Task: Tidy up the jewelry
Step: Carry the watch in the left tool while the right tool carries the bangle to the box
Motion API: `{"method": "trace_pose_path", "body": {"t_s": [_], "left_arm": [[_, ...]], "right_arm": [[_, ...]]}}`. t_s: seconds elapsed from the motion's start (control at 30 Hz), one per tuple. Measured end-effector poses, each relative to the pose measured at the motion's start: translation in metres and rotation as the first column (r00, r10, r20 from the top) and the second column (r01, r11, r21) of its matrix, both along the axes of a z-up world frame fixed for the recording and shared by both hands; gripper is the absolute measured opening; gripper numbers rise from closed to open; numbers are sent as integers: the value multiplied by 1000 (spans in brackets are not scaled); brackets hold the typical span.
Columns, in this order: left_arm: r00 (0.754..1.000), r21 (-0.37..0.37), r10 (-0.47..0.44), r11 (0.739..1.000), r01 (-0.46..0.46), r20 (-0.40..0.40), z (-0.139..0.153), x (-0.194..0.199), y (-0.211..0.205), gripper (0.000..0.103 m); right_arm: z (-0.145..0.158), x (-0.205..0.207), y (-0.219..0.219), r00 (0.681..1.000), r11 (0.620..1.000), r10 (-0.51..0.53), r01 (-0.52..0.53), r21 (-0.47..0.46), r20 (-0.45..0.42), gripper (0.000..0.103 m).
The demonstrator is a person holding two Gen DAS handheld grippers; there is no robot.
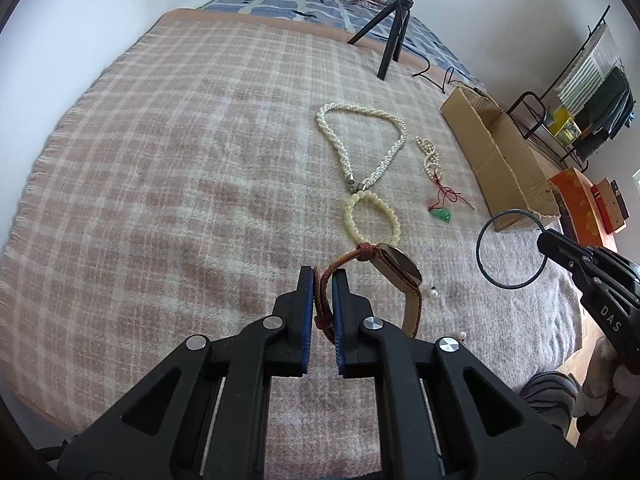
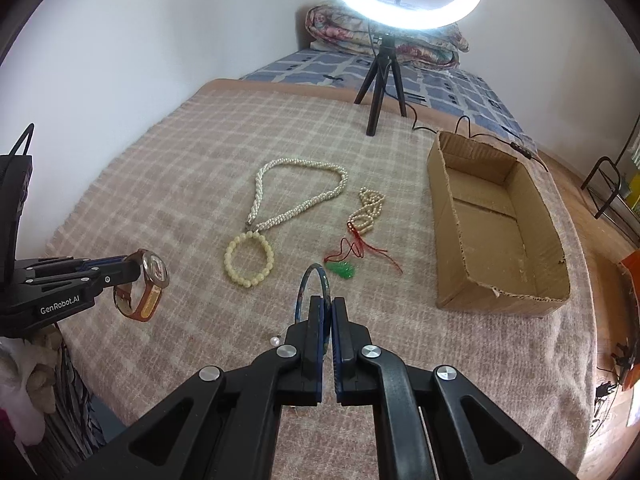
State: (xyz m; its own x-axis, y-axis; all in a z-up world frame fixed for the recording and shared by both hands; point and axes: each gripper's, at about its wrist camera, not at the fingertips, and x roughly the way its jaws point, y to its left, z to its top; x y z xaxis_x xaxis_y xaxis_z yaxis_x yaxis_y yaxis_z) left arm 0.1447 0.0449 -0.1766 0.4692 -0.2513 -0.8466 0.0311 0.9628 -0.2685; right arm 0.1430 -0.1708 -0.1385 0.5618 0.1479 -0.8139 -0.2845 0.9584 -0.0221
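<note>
Watch [image 2: 150, 284]: brown strap pinched by the left hand-held gripper [image 1: 322, 280], held above the blanket [image 1: 180, 160].
Bangle [image 1: 510, 249]: thin dark ring clamped in the right hand-held gripper [image 2: 325, 304], raised.
Pearl necklace [image 2: 298, 196], bead bracelet [image 2: 249, 258], green pendant [image 2: 341, 270]: on the blanket.
Cardboard box [image 2: 472, 280]: open, right of the jewelry.

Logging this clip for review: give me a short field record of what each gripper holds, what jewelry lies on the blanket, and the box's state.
left gripper: shut on wristwatch strap, lifted
right gripper: shut on dark bangle, lifted
on plaid blanket: twisted pearl necklace, cream bead bracelet, small pearl strand, green pendant on red cord, loose pearl
cardboard box: open, nothing visible inside
</note>
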Motion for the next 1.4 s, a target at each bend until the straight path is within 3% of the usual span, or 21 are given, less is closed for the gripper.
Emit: {"method": "trace_pose_path", "body": {"t_s": [0.33,0.77,1.13,1.4], "left_arm": [[997,-29,-63,998,64,47,21,24,-38,7],[986,-46,-133,989,138,106,41,88,-107,7],[973,-40,-177,982,184,147,46,153,-185,7],[975,-28,-187,981,191,116,30,199,-231,7]], "right_arm": [[27,12,-35,996,999,-45,43,31,75,1],[47,40,-105,979,989,-143,137,48,148,1],[33,69,-154,970,980,-196,190,55,146,1],[9,86,-177,969,972,-227,219,85,101,1]]}}
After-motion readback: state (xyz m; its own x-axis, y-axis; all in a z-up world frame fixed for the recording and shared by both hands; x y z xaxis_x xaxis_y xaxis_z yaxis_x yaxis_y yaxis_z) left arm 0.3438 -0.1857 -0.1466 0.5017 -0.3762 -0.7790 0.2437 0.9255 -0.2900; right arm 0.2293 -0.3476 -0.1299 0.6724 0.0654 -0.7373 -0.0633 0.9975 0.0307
